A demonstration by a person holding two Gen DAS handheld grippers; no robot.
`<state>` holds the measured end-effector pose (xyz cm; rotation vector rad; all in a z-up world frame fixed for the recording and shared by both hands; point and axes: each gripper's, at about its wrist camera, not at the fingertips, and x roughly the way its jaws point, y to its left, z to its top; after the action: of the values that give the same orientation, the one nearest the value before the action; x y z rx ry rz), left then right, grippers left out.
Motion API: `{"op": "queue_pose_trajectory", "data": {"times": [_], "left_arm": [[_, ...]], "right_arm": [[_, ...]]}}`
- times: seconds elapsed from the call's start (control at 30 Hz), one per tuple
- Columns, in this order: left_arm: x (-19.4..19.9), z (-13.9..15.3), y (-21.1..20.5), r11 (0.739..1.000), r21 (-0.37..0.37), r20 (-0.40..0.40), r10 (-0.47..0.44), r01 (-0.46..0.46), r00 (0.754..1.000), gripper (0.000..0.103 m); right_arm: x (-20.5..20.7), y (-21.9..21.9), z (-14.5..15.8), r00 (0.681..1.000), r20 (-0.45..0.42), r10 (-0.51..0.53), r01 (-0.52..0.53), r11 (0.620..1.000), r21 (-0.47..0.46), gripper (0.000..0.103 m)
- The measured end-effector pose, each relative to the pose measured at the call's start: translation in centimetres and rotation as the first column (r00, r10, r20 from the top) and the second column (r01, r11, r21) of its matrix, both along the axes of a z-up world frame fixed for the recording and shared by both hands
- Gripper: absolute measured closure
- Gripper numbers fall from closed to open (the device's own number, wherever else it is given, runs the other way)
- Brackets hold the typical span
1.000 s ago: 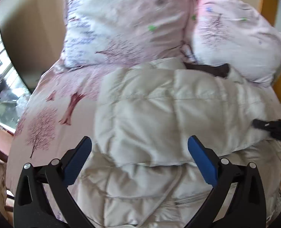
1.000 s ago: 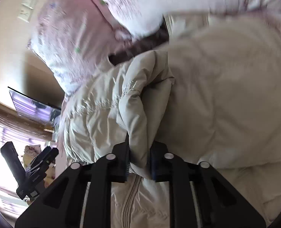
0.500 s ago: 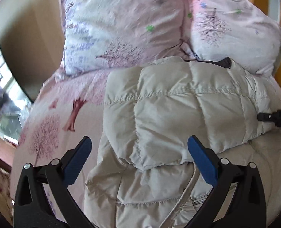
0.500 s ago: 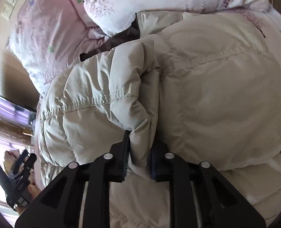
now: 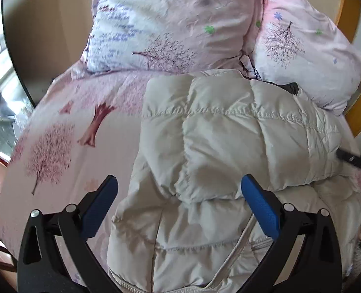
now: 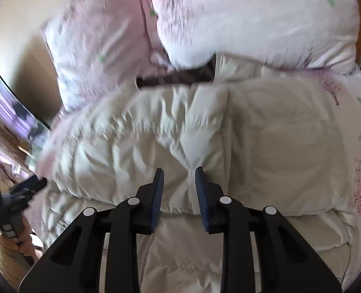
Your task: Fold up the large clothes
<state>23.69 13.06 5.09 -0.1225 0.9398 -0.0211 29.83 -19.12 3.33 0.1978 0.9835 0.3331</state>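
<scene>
Right gripper (image 6: 179, 183) is opening just above the folded jacket (image 6: 205, 131), gripping nothing; left gripper (image 5: 179, 195) hovers wide open, empty

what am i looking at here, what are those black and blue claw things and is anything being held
Those claws are hand-held tongs, not a robot: a person carries one pair in each hand, and each pair has a wide-angle camera that looks out along its two fingers. So each picture is the view from one pair.

The left tongs stand wide open above a cream puffer jacket, holding nothing. The right tongs are opening; the jacket lies just beyond the pads, no longer pinched.

The jacket lies partly folded on a bed with a pink tree-print cover, below two matching pillows. Each view also catches the other pair at its edge.
</scene>
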Motion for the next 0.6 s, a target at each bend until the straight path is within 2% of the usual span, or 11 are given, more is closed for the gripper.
{"op": "queue_pose_trajectory", "data": {"times": [0.07,0.1,0.13,0.23,0.3,0.37,0.4,0.43,0.5,0.6], "left_arm": [[-0.6,0.0,0.8,1.0,-0.024,0.025,-0.006,0.007,1.0,0.002],[-0.9,0.0,1.2,1.0,-0.025,0.03,-0.005,0.006,1.0,0.002],[-1.2,0.0,1.5,1.0,-0.024,0.028,-0.004,0.005,1.0,0.002],[-2.2,-0.1,3.1,0.999,-0.043,0.003,0.01,-0.01,1.0,0.002],[-3.0,-0.3,4.7,0.997,-0.068,-0.021,0.035,-0.037,0.999,0.002],[-4.0,-0.4,6.2,0.995,-0.084,-0.025,0.058,-0.06,0.998,0.002],[-4.5,-0.4,6.8,0.994,-0.092,-0.017,0.064,-0.066,0.998,0.002],[-5.0,-0.4,7.4,0.993,-0.097,-0.008,0.071,-0.071,0.997,0.002],[-6.2,-0.4,8.4,0.99,-0.125,0.022,0.063,-0.06,0.998,0.002],[-7.7,-1.1,9.5,0.984,-0.171,0.025,0.05,-0.045,0.998,0.002]], "right_arm": [[1.1,-0.3,-2.1,0.996,-0.094,-0.008,0.008,1.0,-0.002,0.08],[1.4,-0.5,-2.7,0.993,-0.115,-0.016,0.017,1.0,0.005,0.088],[1.9,-0.9,-3.3,0.991,-0.132,-0.024,0.026,1.0,0.014,0.091],[2.6,-2.3,-3.9,0.981,-0.196,-0.017,0.04,0.992,0.117,0.091],[2.4,-3.0,-3.8,0.981,-0.196,0.004,0.026,0.988,0.153,0.089],[1.5,-3.9,-3.0,0.986,-0.168,0.018,0.016,0.981,0.195,0.079],[1.0,-4.1,-2.4,0.988,-0.155,0.022,0.012,0.977,0.214,0.063],[-0.1,-4.9,-1.6,0.991,-0.132,0.013,0.018,0.972,0.235,0.043],[-1.6,-6.2,-0.4,0.997,-0.074,-0.031,0.047,0.975,0.218,0.023],[-4.4,-9.5,0.9,0.997,-0.011,-0.072,0.072,0.977,0.202,0.022]]}}
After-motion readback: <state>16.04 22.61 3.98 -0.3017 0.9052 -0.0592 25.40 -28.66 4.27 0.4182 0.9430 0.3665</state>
